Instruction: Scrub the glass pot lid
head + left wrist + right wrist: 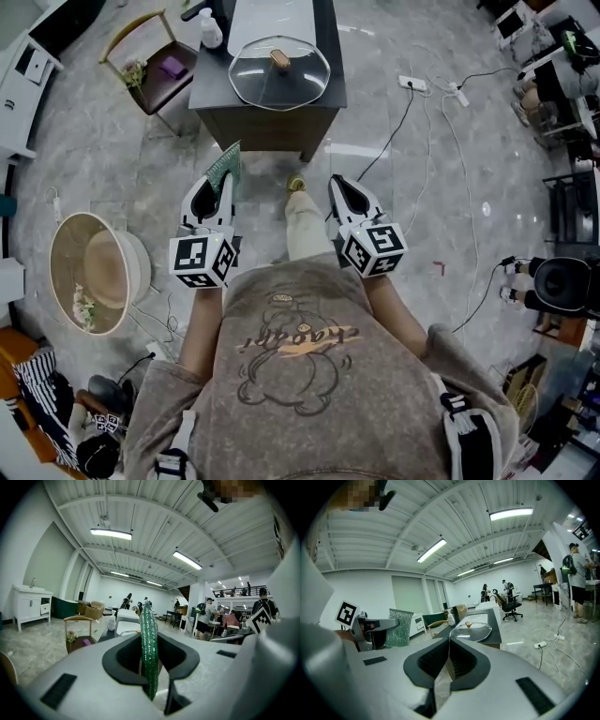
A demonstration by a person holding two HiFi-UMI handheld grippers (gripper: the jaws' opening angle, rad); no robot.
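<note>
Before our chest, both hands hold the grippers forward, side by side and nearly level, pointing toward the dark table; the left gripper pinches a green scouring pad upright on edge; the right gripper has its jaws pressed together on nothing; the glass pot lid lies knob-up on that table, well apart from both; a round tub on the floor at our left holds something tan.

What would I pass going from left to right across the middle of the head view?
First a round beige woven basket → the left gripper, shut on a green mesh scrubbing pad → the person's beige trouser leg → the right gripper, shut and empty.
</note>
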